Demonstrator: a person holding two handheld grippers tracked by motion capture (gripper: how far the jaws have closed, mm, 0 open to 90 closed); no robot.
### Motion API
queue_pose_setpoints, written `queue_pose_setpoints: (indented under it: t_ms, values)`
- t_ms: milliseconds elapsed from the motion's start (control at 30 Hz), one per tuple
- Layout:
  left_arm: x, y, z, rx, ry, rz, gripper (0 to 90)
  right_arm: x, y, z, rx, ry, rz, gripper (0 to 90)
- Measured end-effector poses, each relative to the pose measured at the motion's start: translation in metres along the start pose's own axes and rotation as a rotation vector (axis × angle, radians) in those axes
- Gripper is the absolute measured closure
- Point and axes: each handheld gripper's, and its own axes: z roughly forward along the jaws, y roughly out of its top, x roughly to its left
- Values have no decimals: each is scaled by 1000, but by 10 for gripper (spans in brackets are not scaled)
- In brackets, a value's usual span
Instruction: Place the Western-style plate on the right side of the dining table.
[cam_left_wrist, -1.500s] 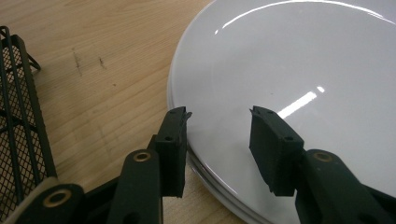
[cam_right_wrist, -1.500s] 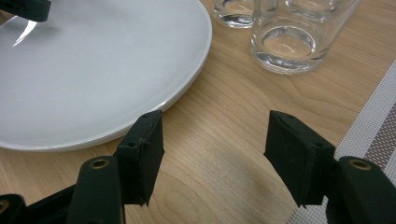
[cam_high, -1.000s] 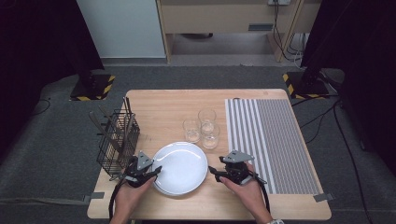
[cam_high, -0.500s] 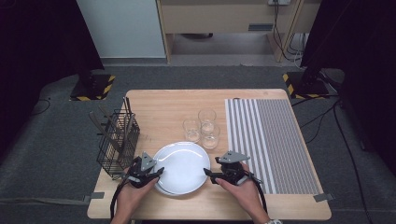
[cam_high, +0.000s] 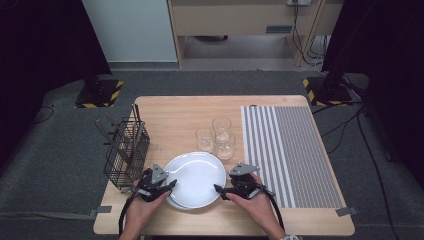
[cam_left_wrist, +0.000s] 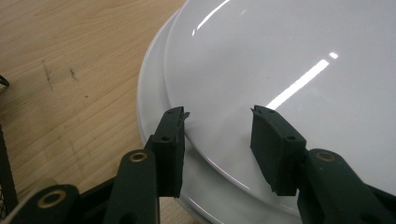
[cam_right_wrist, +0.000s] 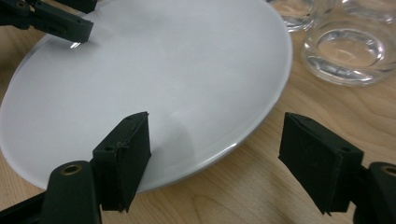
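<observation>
Two white plates sat stacked at the near edge of the counter, betw. both hands. The top plate lay shifted a bit to the right of the bottom plate, whose rim peeked out on the left.

Left hand-held gripper was at the stack's left rim, jaws about half open; in the left gripper view one jaw stood outside the top plate's edge, the other over its face, w/ the pads not visibly pressing, so no hold yet.

Right hand-held gripper was at the right rim and its jaws had just been opening; they stood wide astride the rim, gripping nothing.

Both were equally near; the plate lay inward from each, so each rim ran crosswise betw. its jaws. Three glasses stood just beyond, the wire basket to the left, the striped mat to the right.
</observation>
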Motion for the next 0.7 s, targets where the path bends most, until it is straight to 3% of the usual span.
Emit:
queue_pose_setpoints:
  t_ms: [167, 500, 633, 700]
  values:
    - [-1, 0, 0, -3, -2, 2, 541, 2, 2, 11, 21, 51, 39, 231]
    - [-2, 0, 1, -3, 0, 9, 540, 1, 4, 15, 42, 94, 70, 255]
    - [-2, 1, 3, -2, 0, 12, 544, 3, 6, 10, 29, 93, 74, 312]
    - [-2, 1, 3, -2, 3, 16, 549, 4, 10, 6, 5, 102, 74, 382]
